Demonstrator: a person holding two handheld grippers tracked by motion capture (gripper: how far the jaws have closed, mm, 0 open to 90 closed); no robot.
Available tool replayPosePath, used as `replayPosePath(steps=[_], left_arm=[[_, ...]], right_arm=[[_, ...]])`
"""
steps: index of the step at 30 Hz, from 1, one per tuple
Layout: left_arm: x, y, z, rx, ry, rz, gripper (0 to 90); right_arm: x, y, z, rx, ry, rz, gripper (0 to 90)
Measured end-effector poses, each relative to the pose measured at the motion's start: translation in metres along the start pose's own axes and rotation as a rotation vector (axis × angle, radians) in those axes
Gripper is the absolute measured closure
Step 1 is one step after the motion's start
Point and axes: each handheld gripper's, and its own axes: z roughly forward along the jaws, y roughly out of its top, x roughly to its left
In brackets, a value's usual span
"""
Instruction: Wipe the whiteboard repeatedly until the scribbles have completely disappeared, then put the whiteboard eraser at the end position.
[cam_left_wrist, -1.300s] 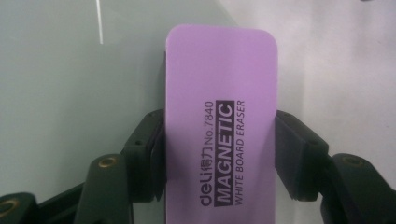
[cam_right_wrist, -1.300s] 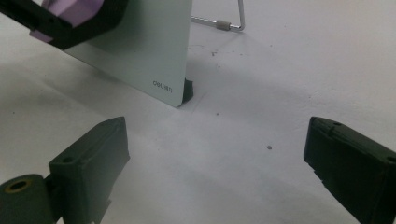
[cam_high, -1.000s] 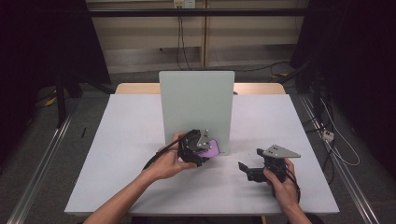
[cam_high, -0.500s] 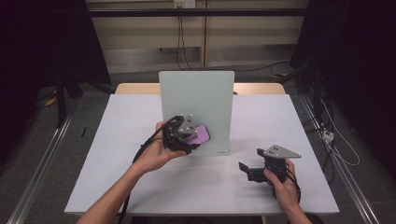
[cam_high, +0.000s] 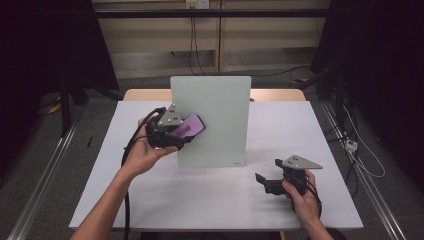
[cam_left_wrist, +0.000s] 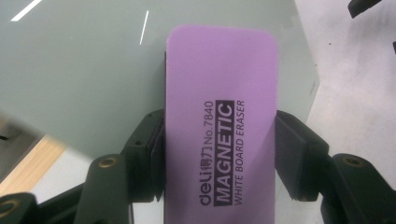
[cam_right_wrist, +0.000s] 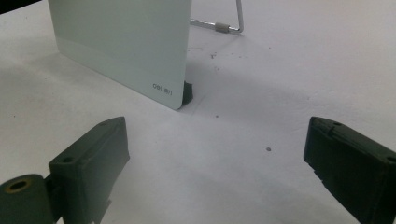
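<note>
Dark curtains hang at both sides of the room, and a pale wall with cables running down it stands at the far end. On the grey floor, metal rails run along the left and right of the white table (cam_high: 215, 200). Its top is matte and carries a few small dark specks near the board's foot; a strip of a wooden surface shows behind the far edge.

At the middle of the table a pale green whiteboard (cam_high: 220, 100) stands upright, leaning on a thin wire stand (cam_right_wrist: 229, 25) behind it, with a small black foot at its near right corner.

My left gripper (cam_high: 172, 134) is raised in front of the left part of the board. Its jaws are closed on the long sides of a purple magnetic eraser (cam_left_wrist: 219, 116), which lies against the board's face or just before it; I cannot tell if it touches.

My right gripper (cam_high: 272, 181) is low over the near right part of the table, well apart from the board, and its jaws stand wide with nothing between them.
</note>
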Motion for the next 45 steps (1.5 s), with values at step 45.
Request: replayPosePath(steps=[45], left_arm=[[-0.022, -0.014, 0.001, 0.082, -0.167, -0.121, 40.9]], right_arm=[[0.0, 0.001, 0.003, -0.004, 0.013, -0.013, 6.8]])
